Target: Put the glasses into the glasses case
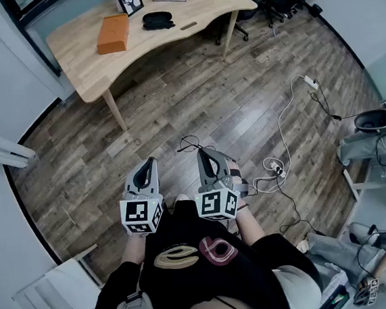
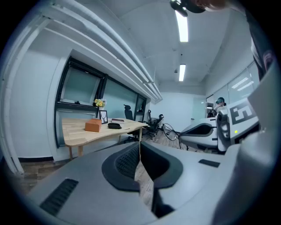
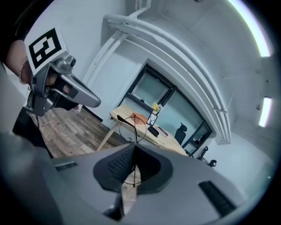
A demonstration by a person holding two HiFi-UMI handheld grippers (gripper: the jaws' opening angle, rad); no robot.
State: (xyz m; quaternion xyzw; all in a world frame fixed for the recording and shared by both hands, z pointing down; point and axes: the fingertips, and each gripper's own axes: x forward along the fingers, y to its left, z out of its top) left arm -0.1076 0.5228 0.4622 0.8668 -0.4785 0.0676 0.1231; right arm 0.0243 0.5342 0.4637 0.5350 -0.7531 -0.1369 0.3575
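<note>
Right tongs (image 3: 134, 148) clamped on glasses (image 3: 133, 128), glasses case (image 1: 158, 20) well apart on table (image 1: 89, 65)

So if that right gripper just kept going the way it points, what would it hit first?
Nothing nearby. Past the glasses gripped by the right gripper, the way looks free. It tilts slightly downward, so it would probably reach the wooden floor before the table, though depth is hard to judge.

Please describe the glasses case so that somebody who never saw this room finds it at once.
Find the light wooden table across the room. To the right of the orange box, in the head view, lies the glasses case: the only black oval thing there.
</note>
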